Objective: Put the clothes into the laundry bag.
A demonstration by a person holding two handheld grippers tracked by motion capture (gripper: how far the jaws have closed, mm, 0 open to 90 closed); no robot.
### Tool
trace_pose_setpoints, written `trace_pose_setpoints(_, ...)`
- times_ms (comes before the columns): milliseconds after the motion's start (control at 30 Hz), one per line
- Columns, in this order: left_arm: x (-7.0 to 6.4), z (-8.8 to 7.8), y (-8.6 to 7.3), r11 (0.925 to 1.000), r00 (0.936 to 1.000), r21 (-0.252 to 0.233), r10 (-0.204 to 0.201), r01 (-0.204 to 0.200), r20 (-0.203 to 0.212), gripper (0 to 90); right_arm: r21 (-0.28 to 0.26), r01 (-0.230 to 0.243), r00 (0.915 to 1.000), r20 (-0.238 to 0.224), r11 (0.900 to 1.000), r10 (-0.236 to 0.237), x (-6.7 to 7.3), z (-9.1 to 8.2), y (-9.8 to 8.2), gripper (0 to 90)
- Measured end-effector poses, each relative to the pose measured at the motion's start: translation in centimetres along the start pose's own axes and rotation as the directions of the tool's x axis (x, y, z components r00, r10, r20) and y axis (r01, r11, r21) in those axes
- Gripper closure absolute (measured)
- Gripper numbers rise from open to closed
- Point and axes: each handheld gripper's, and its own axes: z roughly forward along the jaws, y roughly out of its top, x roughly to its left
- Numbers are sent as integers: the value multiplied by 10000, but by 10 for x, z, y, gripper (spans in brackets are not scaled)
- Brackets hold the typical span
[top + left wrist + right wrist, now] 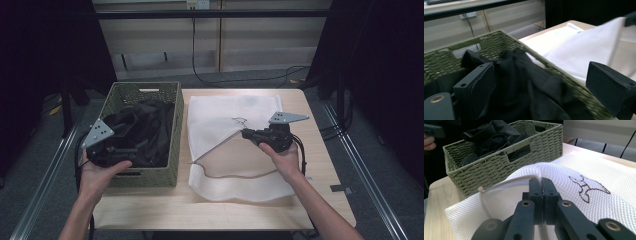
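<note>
Right gripper (541, 181) clamped on white mesh bag (584, 170), edge lifted off table (320, 200).
Left gripper (541, 82) spread wide (nothing between jaws), poised above black garment (524, 85) inside woven basket (499, 40).

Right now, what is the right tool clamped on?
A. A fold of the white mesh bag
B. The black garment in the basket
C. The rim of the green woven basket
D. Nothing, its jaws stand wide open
A: in the right gripper view the right tool has its jaws pressed together on a raised fold of the white mesh bag, apart from the basket that holds the black garment.
</note>
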Motion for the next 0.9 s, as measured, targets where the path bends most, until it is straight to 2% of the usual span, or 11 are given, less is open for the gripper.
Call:
trace_pose_setpoints(233, 21, 23, 9, 9985, 9990, 466, 298, -283, -327, 90, 11, 15, 10000, -13, 10000, -15, -1, 0, 0, 883)
trace_pose_setpoints(267, 28, 33, 11, 9957, 9983, 849, 394, -357, -423, 89, 25, -9, 10000, -32, 10000, 9, -1, 1, 0, 882)
trace_pose_setpoints(333, 31, 38, 12, 9945, 9979, 971, 449, -403, -461, 86, 33, 0, 10000, -34, 10000, 1, -1, 1, -1, 882)
trace_pose_setpoints(567, 47, 72, 2, 9726, 9999, 2324, 95, -107, 63, 66, 102, 20, 10000, 4, 9999, -20, -1, 2, -1, 883)
trace_pose_setpoints(633, 49, 81, -2, 9601, 9990, 2796, -201, 82, 399, 64, 116, 5, 10000, -23, 9999, -5, -1, 3, -1, 882)
trace_pose_setpoints(667, 48, 90, -7, 9432, 9988, 3314, 76, -234, 490, 59, 141, 19, 10000, -23, 9999, -19, -1, 3, -1, 882)
trace_pose_setpoints(700, 48, 90, -7, 9432, 9988, 3314, 76, -234, 490, 55, 141, 19, 10000, -23, 9999, -19, -1, 3, -1, 882)
trace_pose_setpoints(767, 48, 99, -14, 9242, 9959, 3808, -55, -294, 901, 50, 150, -27, 10000, -59, 9999, 28, -1, 3, -1, 882)
trace_pose_setpoints(800, 47, 105, -19, 9048, 9917, 4231, -75, -479, 1282, 41, 163, -75, 9999, -66, 9998, 76, -1, 3, -1, 882)
trace_pose_setpoints(833, 47, 105, -19, 9048, 9917, 4231, -75, -479, 1282, 40, 163, -75, 9999, -66, 9998, 76, -1, 3, -1, 882)
trace_pose_setpoints(900, 46, 110, -23, 8958, 9929, 4414, 1, -530, 1191, 34, 181, -64, 10000, -63, 9998, 65, -1, 3, -1, 883)
